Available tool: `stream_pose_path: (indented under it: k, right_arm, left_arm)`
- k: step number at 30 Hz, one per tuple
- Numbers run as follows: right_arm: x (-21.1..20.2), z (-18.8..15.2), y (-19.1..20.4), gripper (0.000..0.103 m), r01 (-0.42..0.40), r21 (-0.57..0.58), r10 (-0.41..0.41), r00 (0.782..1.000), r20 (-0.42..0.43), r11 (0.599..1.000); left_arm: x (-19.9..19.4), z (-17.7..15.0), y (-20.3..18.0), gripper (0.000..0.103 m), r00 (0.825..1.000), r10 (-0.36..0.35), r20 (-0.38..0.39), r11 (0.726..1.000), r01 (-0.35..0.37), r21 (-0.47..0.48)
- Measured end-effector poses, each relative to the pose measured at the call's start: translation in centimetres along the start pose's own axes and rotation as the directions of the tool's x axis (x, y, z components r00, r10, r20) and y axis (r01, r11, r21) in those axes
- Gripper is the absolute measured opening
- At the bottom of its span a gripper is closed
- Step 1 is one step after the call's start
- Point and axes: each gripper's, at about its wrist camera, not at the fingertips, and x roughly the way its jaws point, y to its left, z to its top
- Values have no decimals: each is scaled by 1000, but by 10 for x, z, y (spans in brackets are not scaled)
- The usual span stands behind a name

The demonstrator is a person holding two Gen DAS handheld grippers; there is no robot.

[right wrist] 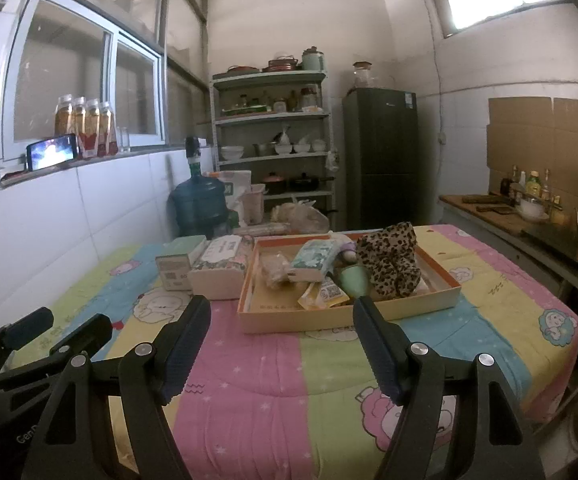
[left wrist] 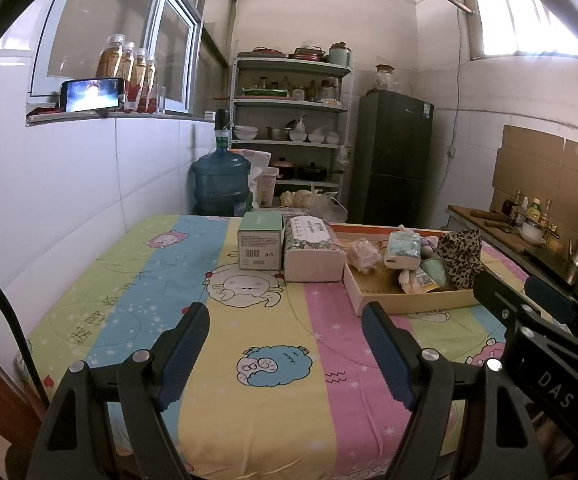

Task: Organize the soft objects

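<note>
A shallow cardboard tray (right wrist: 441, 294) (left wrist: 409, 302) sits on the quilt-covered table and holds several soft items: a leopard-print cloth (right wrist: 391, 266) (left wrist: 461, 254), a green tissue pack (right wrist: 313, 260) (left wrist: 403, 250), a crumpled pink bag (right wrist: 274, 270) (left wrist: 363, 254), a green slipper-like item (right wrist: 353, 282) and a yellow packet (right wrist: 323, 294). Left of the tray lie a floral tissue pack (right wrist: 219, 268) (left wrist: 313, 250) and a green box (right wrist: 177, 262) (left wrist: 260, 242). My left gripper (left wrist: 285, 326) hovers open over the quilt, short of the tissue pack. My right gripper (right wrist: 281, 318) is open just before the tray's near wall. Both are empty.
The quilt (left wrist: 225, 360) covers the whole table. A tiled wall (left wrist: 69, 184) runs along the left. Behind the table stand a water jug (left wrist: 221, 182), a shelf rack (left wrist: 289, 128) and a fridge (left wrist: 393, 160). A counter with bottles (right wrist: 529, 208) runs along the right.
</note>
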Motion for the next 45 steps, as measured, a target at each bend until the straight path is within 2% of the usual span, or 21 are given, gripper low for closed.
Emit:
stream_pose_path:
  k: [45]
  right_arm:
    - [0,0,4,75,-2,-2,2,1000,1,1000]
  left_arm:
    - [-1,-1,3,79,1000,2,2,1000,-2,-2]
